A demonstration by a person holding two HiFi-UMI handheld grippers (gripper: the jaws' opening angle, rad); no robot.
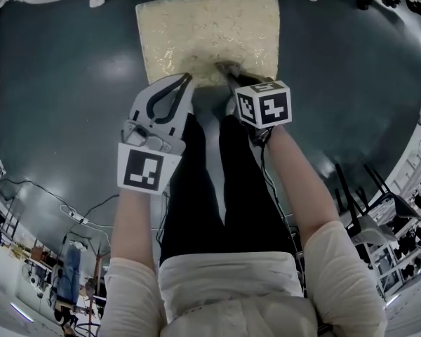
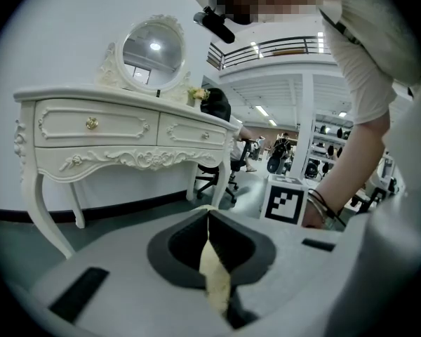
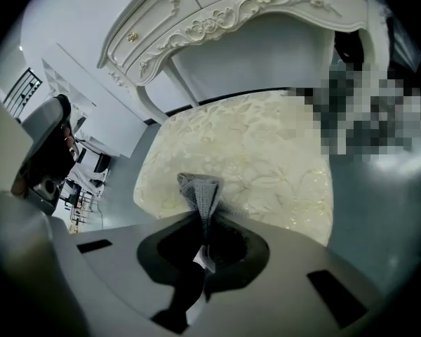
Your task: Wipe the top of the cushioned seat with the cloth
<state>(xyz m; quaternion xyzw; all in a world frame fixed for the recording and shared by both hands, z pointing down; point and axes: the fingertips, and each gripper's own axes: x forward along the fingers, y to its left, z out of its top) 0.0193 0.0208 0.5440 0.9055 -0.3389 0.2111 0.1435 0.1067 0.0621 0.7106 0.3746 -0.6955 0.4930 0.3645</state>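
In the head view the right gripper (image 1: 231,74) is pressed together on a small grey cloth (image 1: 225,67). Its tip sits at the near edge of the cushioned seat (image 1: 207,27), and the rest of the cream top stretches ahead of it, away from the person. The left gripper (image 1: 186,81) lies just beside it, on its left, with its tip at that same near edge. To wipe well, I judge the cloth should be laid flatter, so that more than a pinched tuft meets the fabric. It should then be drawn in overlapping strokes out to the far edge and both far corners. In the left gripper view the jaws are closed on a thin cream sliver (image 2: 214,279), apparently the seat's edge. If so, this grip could steady the seat against the strokes. Ahead of that gripper stand a white dressing table (image 2: 112,128) and its round mirror (image 2: 153,48). In the right gripper view the jaws pinch the cloth (image 3: 202,188), which stands up in a folded peak just ahead of the fingertips. The seat (image 3: 266,153) spreads below and beyond the cloth, mostly ahead and to the right, and whether the two touch cannot be told.
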